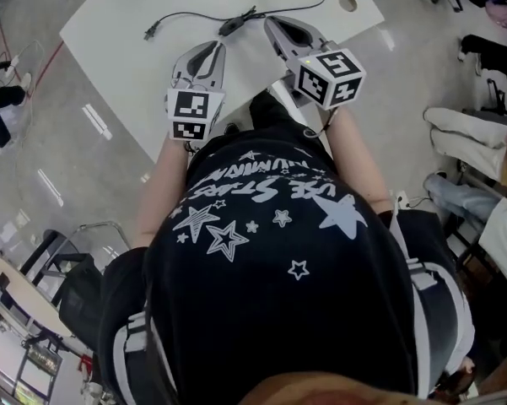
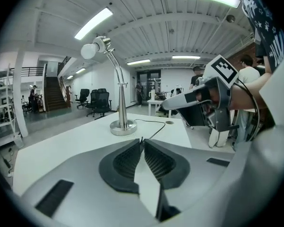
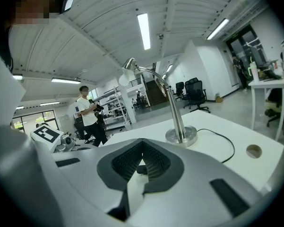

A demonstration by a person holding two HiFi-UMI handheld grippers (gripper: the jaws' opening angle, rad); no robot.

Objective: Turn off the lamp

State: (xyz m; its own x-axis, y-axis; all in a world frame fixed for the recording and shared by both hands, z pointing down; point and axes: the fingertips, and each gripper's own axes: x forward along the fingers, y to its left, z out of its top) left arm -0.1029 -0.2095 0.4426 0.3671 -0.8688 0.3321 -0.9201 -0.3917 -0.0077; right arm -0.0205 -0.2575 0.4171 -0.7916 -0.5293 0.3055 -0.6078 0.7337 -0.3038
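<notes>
With fingers closed on nothing, the left gripper (image 2: 142, 141) and right gripper (image 3: 142, 141) hang over the worktop (image 1: 126, 53), aimed at the lamp (image 2: 119, 79) at its far edge, probably to press the cord switch (image 1: 232, 26).

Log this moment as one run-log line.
left gripper: shut, over table | right gripper: shut, tips near cord switch | lamp: upright, untouched

The lamp (image 2: 119, 86) stands on the table (image 2: 61, 148), its cord (image 1: 204, 15) lying before it.
</notes>
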